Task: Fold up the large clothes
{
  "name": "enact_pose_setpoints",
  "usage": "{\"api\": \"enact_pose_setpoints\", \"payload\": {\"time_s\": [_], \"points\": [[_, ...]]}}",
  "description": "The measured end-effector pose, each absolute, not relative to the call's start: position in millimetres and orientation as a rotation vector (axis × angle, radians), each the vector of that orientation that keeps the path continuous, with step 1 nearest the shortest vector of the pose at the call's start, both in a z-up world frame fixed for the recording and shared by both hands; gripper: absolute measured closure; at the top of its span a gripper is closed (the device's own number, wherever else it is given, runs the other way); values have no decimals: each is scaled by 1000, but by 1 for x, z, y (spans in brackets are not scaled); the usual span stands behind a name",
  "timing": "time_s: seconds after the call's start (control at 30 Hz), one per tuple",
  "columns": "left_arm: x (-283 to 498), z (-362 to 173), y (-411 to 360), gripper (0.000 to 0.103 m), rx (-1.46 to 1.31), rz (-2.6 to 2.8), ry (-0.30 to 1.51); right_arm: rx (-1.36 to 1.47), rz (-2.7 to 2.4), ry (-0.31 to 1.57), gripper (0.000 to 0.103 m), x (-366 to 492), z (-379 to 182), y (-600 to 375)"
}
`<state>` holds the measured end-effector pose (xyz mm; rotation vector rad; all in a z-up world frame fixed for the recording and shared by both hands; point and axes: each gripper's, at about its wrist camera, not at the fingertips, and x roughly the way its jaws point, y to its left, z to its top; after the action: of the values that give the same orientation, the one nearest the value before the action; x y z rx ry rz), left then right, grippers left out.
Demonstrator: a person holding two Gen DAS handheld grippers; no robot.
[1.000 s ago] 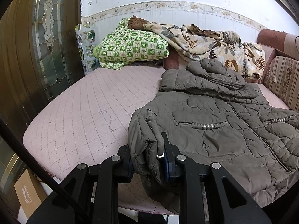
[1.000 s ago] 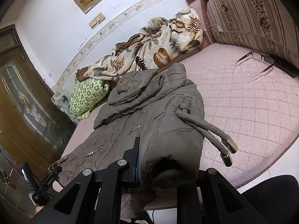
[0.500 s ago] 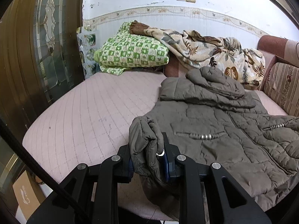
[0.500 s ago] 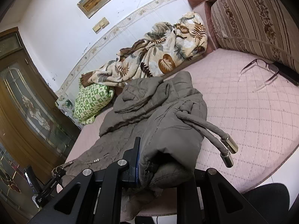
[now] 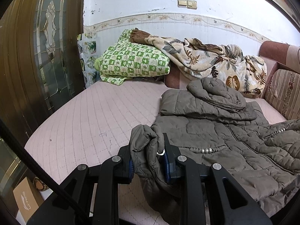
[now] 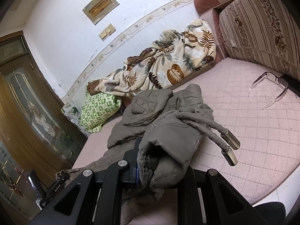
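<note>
A grey-brown padded jacket (image 5: pixel 221 131) lies spread on the pink quilted bed (image 5: pixel 90 123), its hood toward the leaf-print blanket (image 5: pixel 210 61) and the green checked pillow (image 5: pixel 131 61) at the far end. The left gripper (image 5: pixel 149 161) is clamped on a bunched corner of the jacket's near hem, and the right gripper (image 6: pixel 155 161) pinches the opposite near corner, where two drawcords with metal tips (image 6: pixel 230 146) trail onto the mattress. Both corners sit raised off the bed, so the step in hand looks like the first fold: bringing the lower hem up and over toward the hood. The next move calls for carrying both corners forward together, level with one another, so the hem lands square. A pair of glasses (image 6: pixel 270 86) lies well apart on the right, clear of the fold
</note>
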<state>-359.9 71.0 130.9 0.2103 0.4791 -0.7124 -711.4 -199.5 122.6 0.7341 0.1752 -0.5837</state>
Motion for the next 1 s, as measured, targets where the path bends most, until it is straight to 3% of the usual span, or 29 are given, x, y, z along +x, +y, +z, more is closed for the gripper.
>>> {"api": "enact_pose_setpoints", "payload": {"time_s": [1.0], "points": [[-321, 184, 21, 79, 170, -715, 381, 725, -567, 114, 86, -683, 171, -239]]}}
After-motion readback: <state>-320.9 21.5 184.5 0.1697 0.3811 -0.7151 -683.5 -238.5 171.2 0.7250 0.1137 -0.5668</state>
